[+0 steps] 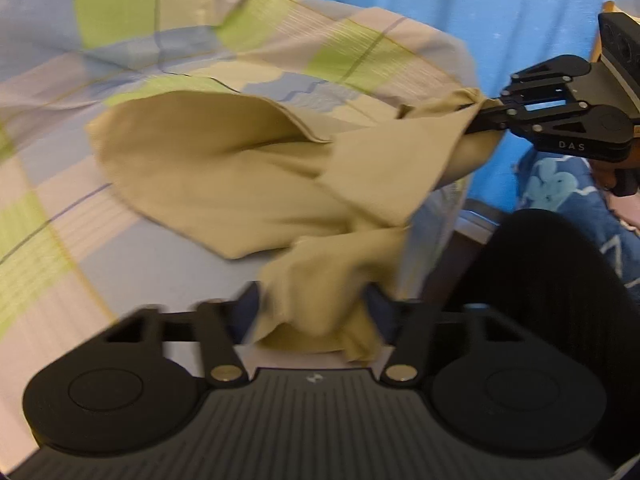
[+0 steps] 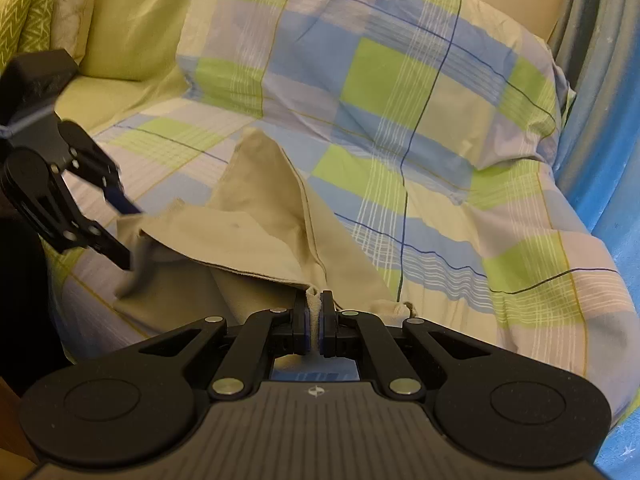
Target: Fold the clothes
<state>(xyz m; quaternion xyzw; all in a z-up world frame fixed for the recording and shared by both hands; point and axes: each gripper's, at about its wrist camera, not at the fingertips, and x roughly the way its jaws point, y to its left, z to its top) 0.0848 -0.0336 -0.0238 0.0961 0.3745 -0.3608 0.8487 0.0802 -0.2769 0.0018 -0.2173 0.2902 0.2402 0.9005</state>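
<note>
the fingers of the right gripper [image 2: 316, 320] pinch an edge of the tan cloth [image 1: 224, 184] on the checked sheet [image 2: 400, 100], while the left gripper [image 1: 312, 312], spread wide around a bunch, might drop it

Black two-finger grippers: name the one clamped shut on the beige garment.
The right gripper: its jaws pinch an edge of the beige garment, while the left gripper gapes wide around bunched cloth.

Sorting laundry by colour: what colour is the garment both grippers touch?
Plain beige garment; right wrist view shows it best.
</note>
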